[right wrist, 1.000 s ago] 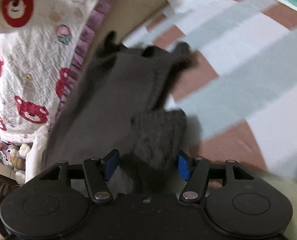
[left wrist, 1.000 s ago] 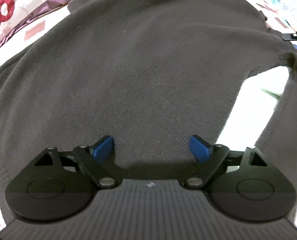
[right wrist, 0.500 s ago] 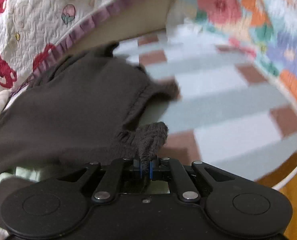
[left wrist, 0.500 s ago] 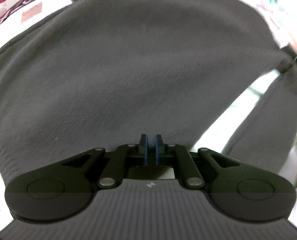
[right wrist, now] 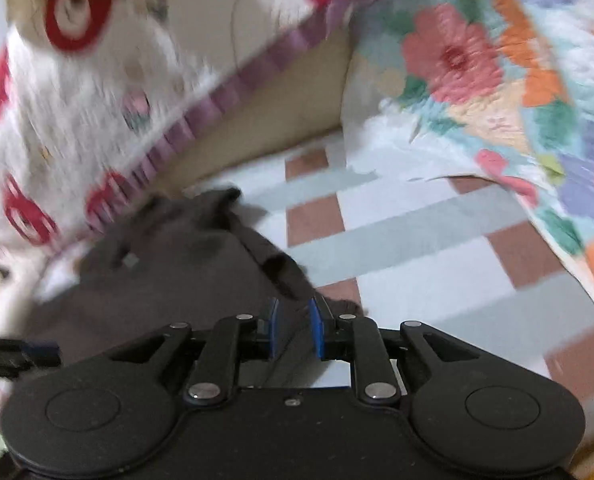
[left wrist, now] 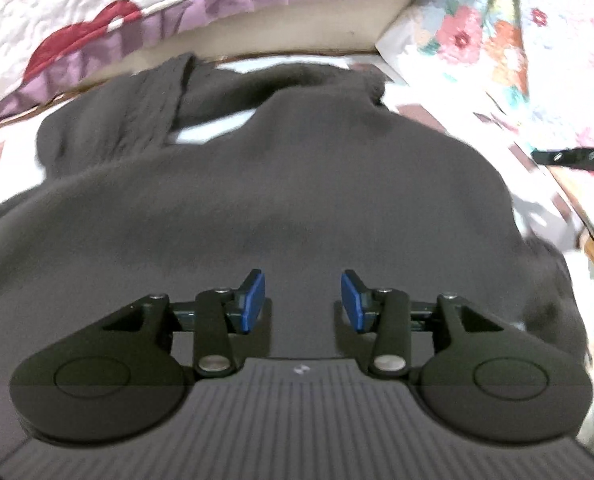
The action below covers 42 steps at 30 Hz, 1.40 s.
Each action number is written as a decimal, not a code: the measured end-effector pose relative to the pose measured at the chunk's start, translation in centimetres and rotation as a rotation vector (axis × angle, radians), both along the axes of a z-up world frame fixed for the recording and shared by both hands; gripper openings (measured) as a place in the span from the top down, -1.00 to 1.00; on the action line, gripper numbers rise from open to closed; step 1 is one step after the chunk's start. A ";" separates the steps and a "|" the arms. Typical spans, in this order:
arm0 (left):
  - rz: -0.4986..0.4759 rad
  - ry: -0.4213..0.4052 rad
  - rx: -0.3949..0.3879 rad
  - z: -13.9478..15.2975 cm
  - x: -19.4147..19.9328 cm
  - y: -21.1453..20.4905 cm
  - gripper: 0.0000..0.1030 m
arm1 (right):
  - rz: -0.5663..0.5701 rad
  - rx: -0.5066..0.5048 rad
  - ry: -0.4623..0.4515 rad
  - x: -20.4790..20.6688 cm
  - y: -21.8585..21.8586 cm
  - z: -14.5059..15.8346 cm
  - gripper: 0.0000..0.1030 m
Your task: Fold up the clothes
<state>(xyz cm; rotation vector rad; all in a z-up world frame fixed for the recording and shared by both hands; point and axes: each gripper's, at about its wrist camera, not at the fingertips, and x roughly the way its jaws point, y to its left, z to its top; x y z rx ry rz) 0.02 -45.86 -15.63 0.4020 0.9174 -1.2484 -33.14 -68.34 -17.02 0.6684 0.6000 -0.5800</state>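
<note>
A dark grey knitted sweater [left wrist: 297, 184] lies spread on the checked bed sheet, its ribbed neck [left wrist: 157, 108] toward the headboard. My left gripper [left wrist: 303, 300] hovers open over the sweater's body and holds nothing. In the right wrist view the sweater [right wrist: 169, 280] lies at lower left. My right gripper [right wrist: 293, 330] stands partly open at the sweater's right edge, with dark cloth lying between its blue pads [right wrist: 315, 330], not pinched. The right gripper's tip shows at the right edge of the left wrist view [left wrist: 573, 158].
A white quilt with red bears and a purple frill [left wrist: 137, 20] borders the far side. A floral quilt [right wrist: 497, 80] lies to the right. The checked sheet [right wrist: 417, 240] is bare right of the sweater. A beige headboard [right wrist: 265, 128] stands behind.
Both grippers were shut on sweater cloth half a second ago and have opened, letting it go. The sweater now lies folded over toward the headboard, and both views have shifted.
</note>
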 end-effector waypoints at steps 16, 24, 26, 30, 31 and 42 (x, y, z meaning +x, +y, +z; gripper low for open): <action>0.070 0.084 -0.030 -1.7 -0.1 -2.8 0.07 | 0.065 0.078 -0.029 9.2 -1.7 -5.8 0.38; 0.048 0.165 -0.128 -1.4 -0.9 -5.8 0.04 | 0.261 -0.134 0.065 11.8 4.6 -4.5 0.21; 0.040 0.197 -0.153 -1.4 -1.3 -6.7 0.03 | 0.305 -0.184 0.102 12.5 6.0 -4.5 0.21; 0.046 0.204 -0.145 -1.9 -1.6 -7.6 0.00 | 0.334 -0.205 0.128 13.1 7.1 -4.4 0.16; 0.051 0.197 -0.136 -2.1 -1.7 -7.7 0.00 | 0.320 -0.181 0.116 12.9 6.7 -4.5 0.15; 0.112 0.006 -0.037 -1.5 0.0 -2.0 0.00 | 0.160 0.092 -0.019 10.9 2.3 -5.0 -0.02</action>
